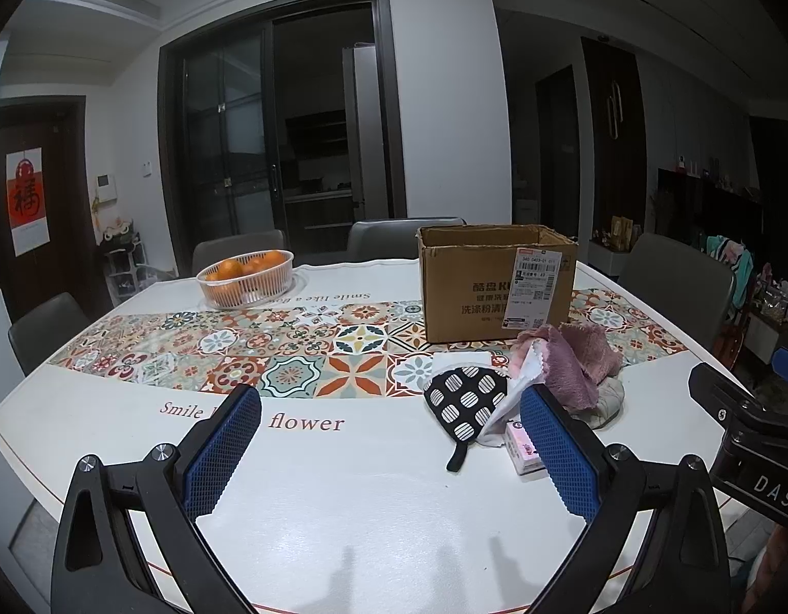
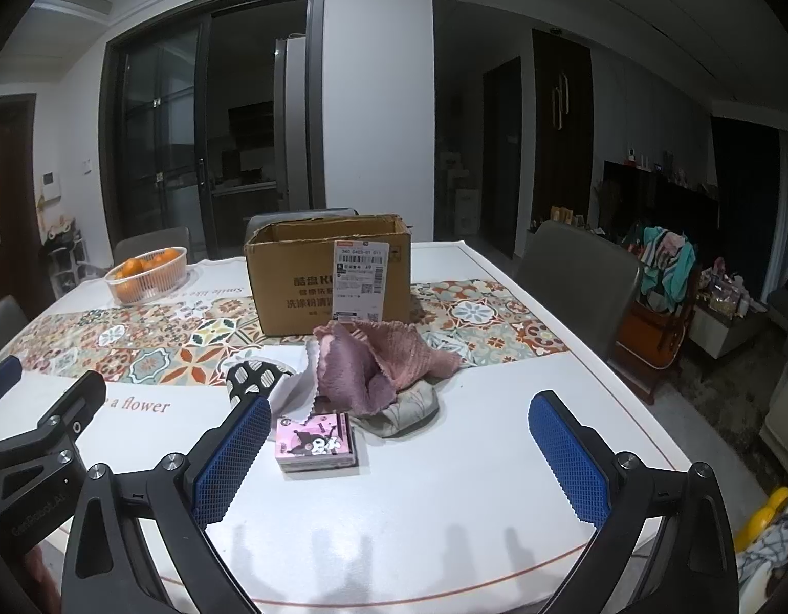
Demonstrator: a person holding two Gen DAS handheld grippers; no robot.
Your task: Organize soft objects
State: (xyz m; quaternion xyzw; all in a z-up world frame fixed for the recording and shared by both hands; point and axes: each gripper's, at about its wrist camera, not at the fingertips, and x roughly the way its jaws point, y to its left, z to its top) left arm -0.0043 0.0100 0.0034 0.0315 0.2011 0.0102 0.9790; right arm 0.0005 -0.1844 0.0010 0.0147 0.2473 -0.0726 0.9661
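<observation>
A pile of soft things lies on the white table in front of an open cardboard box [image 1: 496,281] [image 2: 327,276]. A pink-purple fluffy cloth [image 1: 573,363] [image 2: 373,363] tops it. Beside it lie a black-and-white patterned pot holder [image 1: 465,399] [image 2: 253,376], a white cloth [image 2: 297,389] and a grey patterned mitt [image 2: 404,412]. A pink tissue pack [image 2: 317,442] [image 1: 522,445] lies nearest. My left gripper [image 1: 394,455] is open and empty, left of the pile. My right gripper [image 2: 399,460] is open and empty, just short of the tissue pack.
A clear basket of oranges [image 1: 245,276] [image 2: 148,273] stands at the far left of the table [image 1: 343,511]. Grey chairs [image 2: 573,276] surround the table. A tiled pattern runner crosses its middle. Clutter and a wooden chair stand at the right.
</observation>
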